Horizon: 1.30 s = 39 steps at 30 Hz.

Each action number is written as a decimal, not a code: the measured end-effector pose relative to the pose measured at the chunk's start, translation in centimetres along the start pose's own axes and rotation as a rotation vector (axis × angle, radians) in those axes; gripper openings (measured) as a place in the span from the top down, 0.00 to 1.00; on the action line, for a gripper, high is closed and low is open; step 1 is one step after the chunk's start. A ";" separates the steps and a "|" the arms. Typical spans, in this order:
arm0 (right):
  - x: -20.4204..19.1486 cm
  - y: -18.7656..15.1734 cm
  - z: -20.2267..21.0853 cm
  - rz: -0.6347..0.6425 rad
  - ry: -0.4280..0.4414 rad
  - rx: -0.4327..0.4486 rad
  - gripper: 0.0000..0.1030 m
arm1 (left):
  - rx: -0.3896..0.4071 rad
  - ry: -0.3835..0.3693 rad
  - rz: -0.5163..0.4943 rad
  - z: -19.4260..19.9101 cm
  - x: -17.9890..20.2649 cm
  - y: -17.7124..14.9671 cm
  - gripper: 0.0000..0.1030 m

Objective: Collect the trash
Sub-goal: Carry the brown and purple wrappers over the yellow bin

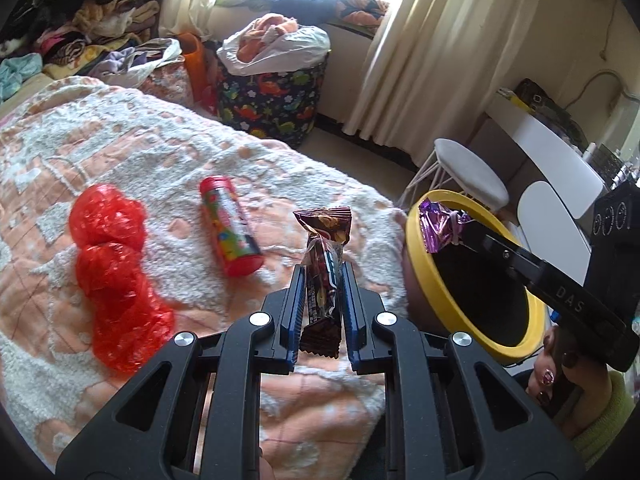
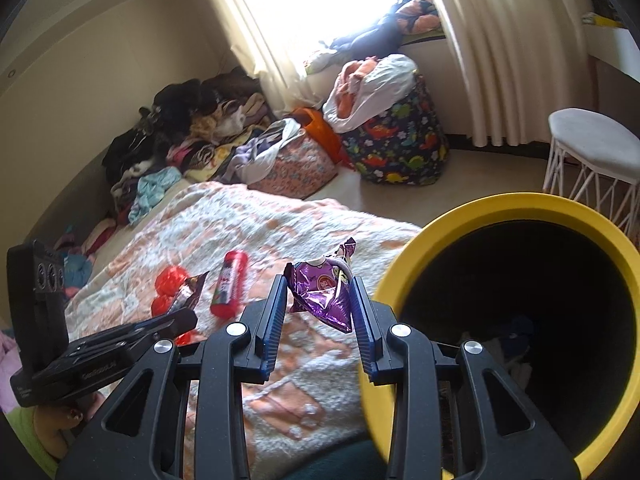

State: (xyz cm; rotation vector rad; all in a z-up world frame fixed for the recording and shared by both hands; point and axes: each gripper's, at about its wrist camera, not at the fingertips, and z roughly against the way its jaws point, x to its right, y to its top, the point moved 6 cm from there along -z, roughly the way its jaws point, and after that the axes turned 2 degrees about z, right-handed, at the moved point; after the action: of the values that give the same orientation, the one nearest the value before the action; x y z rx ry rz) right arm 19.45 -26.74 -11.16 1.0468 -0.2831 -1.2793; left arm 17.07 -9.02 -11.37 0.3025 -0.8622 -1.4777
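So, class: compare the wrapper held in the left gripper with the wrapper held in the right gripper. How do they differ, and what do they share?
The brown wrapper is dark brown, while the purple wrapper is shiny purple foil.
The brown wrapper is long and narrow, standing upright in the left gripper; the purple wrapper is crumpled into a wide wad in the right gripper.
The brown wrapper is over the blanket; the purple wrapper is at the yellow bin rim.
Both are clamped between fingers.

Left claw [image 1: 323, 276] and right claw [image 2: 320, 300] each clamped on a wrapper.
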 end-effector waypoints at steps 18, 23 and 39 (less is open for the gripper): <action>7.1 0.5 3.4 -0.124 -0.115 0.065 0.70 | -0.015 -0.096 -0.119 -0.8 6.2 -0.3 0.88; 9.0 0.5 4.1 -0.157 -0.144 0.071 0.70 | -0.021 -0.113 -0.153 -1.0 7.7 -0.6 0.88; 13.2 0.0 5.5 -0.239 -0.209 0.084 0.70 | -0.069 -0.166 -0.249 -2.3 11.8 -2.8 0.88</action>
State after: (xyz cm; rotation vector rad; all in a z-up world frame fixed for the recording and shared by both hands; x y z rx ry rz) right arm 19.95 -40.94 -12.92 1.0416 -0.3814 -1.6080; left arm 15.00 -21.15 -11.02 0.2443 -0.9288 -1.7798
